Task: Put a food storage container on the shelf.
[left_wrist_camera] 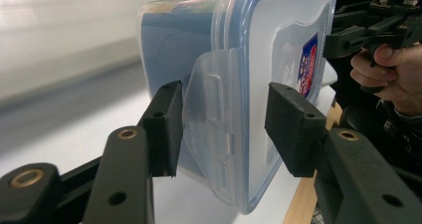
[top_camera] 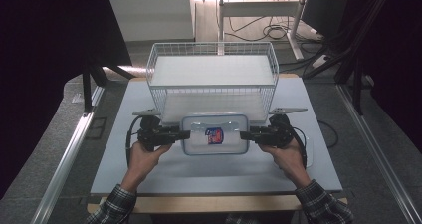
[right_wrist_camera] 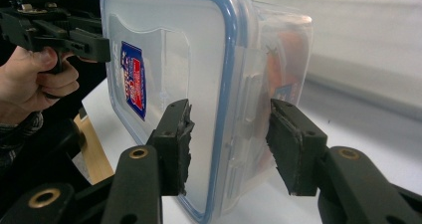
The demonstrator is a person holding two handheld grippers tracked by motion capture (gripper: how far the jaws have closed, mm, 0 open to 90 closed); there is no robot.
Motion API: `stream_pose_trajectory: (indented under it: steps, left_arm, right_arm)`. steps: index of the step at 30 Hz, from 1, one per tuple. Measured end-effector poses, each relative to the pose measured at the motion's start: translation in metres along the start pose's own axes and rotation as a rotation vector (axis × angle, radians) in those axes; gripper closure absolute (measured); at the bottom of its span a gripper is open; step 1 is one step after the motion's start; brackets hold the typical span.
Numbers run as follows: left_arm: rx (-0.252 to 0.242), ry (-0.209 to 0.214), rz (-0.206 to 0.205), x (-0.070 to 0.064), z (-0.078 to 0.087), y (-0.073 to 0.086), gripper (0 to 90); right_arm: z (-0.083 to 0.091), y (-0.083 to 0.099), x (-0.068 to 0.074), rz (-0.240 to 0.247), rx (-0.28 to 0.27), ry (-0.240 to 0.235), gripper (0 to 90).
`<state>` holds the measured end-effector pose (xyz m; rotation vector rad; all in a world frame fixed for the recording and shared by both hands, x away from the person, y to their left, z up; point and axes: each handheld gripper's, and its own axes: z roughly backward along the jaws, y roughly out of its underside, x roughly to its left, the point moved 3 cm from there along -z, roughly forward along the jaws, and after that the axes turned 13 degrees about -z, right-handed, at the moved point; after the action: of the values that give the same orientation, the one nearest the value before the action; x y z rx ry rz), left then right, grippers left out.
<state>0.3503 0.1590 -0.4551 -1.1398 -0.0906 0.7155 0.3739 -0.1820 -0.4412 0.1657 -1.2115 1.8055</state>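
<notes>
So here the clear plastic container (top_camera: 215, 134) with the blue-rimmed lid sits flat on the white counter (top_camera: 149, 174), about midway between the left and right edges and a bit nearer the far edge than the near one. It has a red and blue sticker (top_camera: 214, 136) in the middle of the lid. Right behind it, touching or nearly so, is a white wire basket (top_camera: 213, 77) that runs back to the far edge.

The left gripper (top_camera: 183, 134) comes in from the left and the right gripper (top_camera: 246, 134) from the right, one at each short end of the container, each held in a hand with a plaid sleeve showing at the near edge.

In the left gripper view the jaws are partly open and straddle the lid's side latch (left_wrist_camera: 211, 129). The lower one looks right up against the container wall; the upper one sits over the lid with a small gap still visible, so it's not clamped.

Same story in the right gripper view: jaws partly open, on either side of the lid rim and the latch (right_wrist_camera: 246, 109) at that end, close but not pinching. Something orange (right_wrist_camera: 288, 55) shows inside through the wall, too blurry to tell what.
</notes>
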Motion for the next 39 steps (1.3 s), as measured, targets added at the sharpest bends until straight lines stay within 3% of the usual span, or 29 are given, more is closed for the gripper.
stream_pose_trajectory:
  steps: [3,22,39]
  left_arm:
    - [-0.004,-0.008,-0.018,0.001,0.004,-0.01,50.3]
    - [-0.033,-0.035,-0.036,0.012,0.025,-0.066,50.5]
    - [-0.053,-0.034,-0.048,0.033,0.032,-0.118,50.7]
  right_arm:
    - [0.001,-0.008,0.003,0.011,-0.01,-0.005,52.8]
    - [0.008,-0.067,0.021,0.038,-0.047,-0.019,52.7]
    - [0.013,-0.124,0.029,0.051,-0.086,-0.017,52.4]
